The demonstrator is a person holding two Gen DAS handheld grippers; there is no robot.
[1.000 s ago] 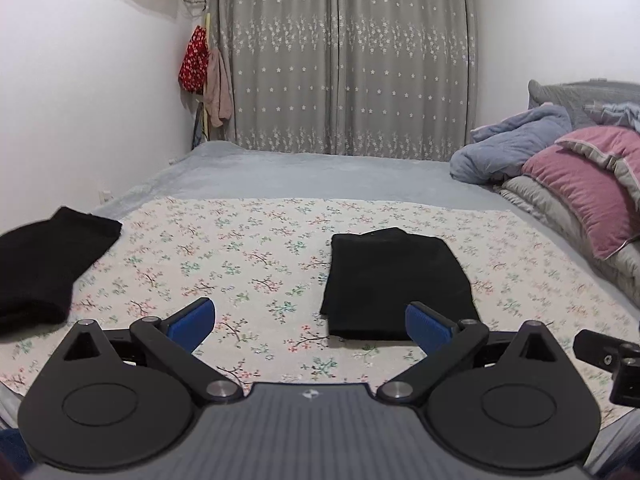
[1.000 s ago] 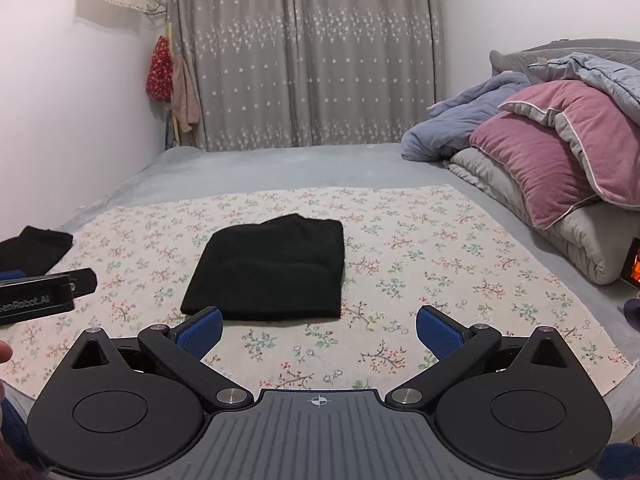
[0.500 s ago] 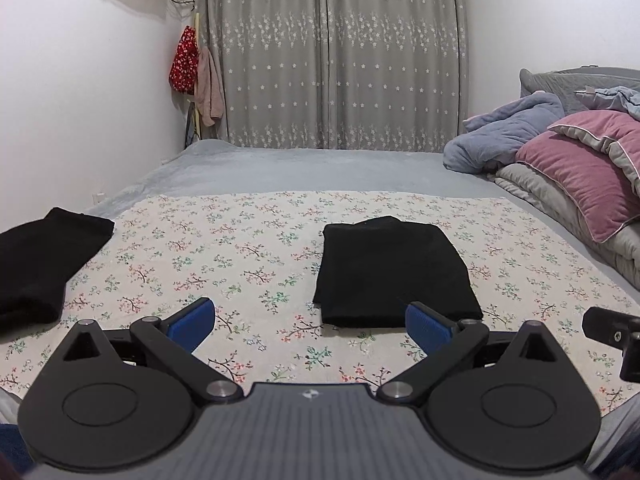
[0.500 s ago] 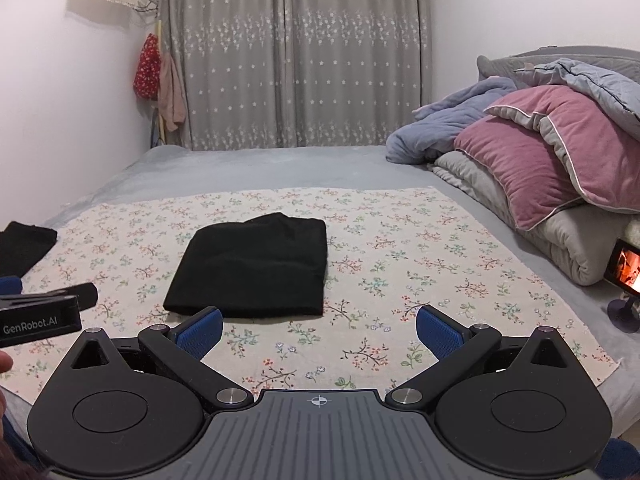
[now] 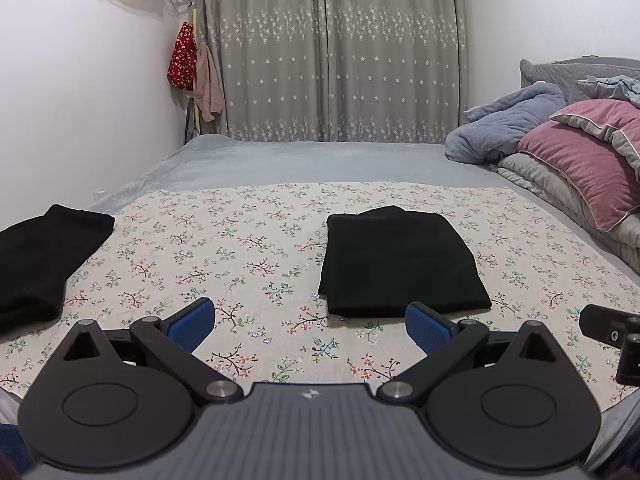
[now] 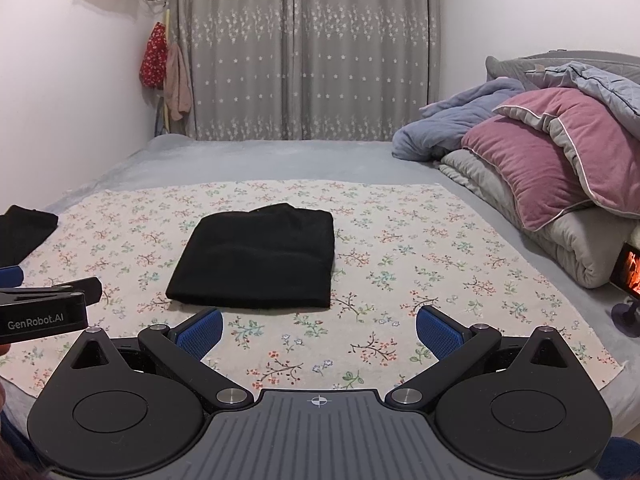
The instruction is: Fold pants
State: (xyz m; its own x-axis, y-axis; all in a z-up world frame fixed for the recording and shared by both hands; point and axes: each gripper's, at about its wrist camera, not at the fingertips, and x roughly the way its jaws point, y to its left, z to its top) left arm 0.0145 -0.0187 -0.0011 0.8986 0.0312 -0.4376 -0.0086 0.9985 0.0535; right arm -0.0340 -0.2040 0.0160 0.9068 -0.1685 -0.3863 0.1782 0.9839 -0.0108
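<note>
On the bed (image 5: pixel 304 160) lies a flowery cloth (image 5: pixel 248 256), and the black pants (image 5: pixel 400 264) sit folded in a neat flat block near its middle. The left hand-held gripper (image 5: pixel 310 324) hangs just in front of the pants with its blue pads (image 5: pixel 191 322) wide apart, holding nothing. The right hand-held gripper (image 6: pixel 318 330) is also wide apart and empty, close to the near edge of the pants (image 6: pixel 260 260). Another black cloth (image 5: pixel 44 256) lies folded at the left edge of the flowery cloth, well apart from the pants. Pink and grey pillows (image 6: pixel 552 160) and a blue blanket (image 6: pixel 452 124) are piled on the right side of the bed. Grey curtains (image 5: pixel 332 52) with small white stars hang at the back wall. A red bag (image 5: pixel 183 56) hangs beside them.
</note>
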